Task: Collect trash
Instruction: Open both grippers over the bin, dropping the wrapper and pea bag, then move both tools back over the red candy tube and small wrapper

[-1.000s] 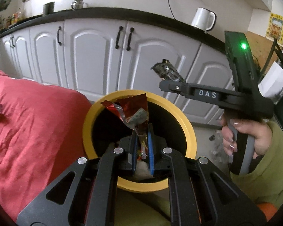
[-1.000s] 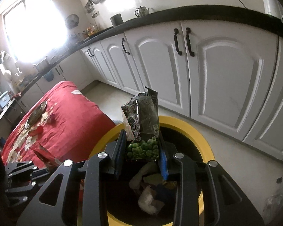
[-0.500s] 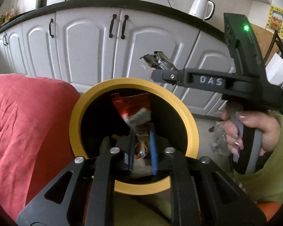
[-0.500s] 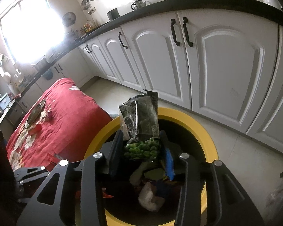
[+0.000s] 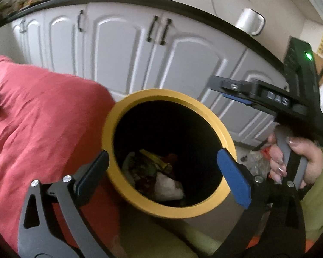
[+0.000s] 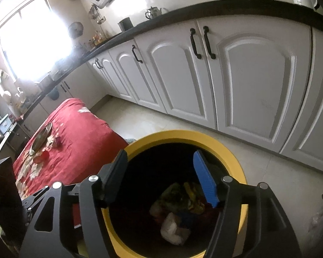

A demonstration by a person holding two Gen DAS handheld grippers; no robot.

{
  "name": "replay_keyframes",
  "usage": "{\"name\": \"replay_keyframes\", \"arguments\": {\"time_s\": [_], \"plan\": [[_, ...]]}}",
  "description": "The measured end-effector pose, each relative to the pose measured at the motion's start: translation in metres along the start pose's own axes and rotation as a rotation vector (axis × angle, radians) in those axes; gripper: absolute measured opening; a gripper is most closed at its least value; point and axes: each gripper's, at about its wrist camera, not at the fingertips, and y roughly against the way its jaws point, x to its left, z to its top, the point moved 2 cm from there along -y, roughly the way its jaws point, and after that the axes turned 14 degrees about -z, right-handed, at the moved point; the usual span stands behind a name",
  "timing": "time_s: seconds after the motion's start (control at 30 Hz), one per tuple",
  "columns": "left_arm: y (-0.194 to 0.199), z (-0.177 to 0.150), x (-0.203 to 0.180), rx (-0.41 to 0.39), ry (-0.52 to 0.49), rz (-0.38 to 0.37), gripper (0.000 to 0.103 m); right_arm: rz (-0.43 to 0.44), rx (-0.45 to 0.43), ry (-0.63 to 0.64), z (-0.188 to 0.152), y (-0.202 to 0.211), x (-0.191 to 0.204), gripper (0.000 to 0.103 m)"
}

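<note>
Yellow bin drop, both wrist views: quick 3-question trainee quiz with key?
1. True or false: the left tongs grip a wrapper.
2. Where do the wrappers lie now? A) inside the yellow bin B) on the red cloth C) on the floor
3. Fill in: the right tongs hang above the ____ of the bin, with nothing between them.

Key: 1 false, the tongs have just been opening and stand wide and empty. 2 A. 3 mouth.
</note>
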Motion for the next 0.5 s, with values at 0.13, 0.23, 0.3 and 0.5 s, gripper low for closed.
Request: {"name": "replay_keyframes", "arguments": {"time_s": [0.13,0.23,0.3,0.5], "plan": [[0.024,0.004,0.012,-0.062,0.02,0.058,0.092,0.023,-0.038,0.024,0.003,0.01,0.014,0.067],[0.045,0.007,0.021,-0.117,0.031,0.113,0.092,0.045,-0.064,0.059,0.005,0.018,0.03,0.069],[0.061,0.008,0.028,-0.152,0.039,0.147,0.092,0.067,-0.079,0.085,0.005,0.023,0.043,0.07],[0.101,0.007,0.053,-0.232,0.093,0.224,0.092,0.124,-0.109,0.171,0.006,0.035,0.081,0.073]]}}
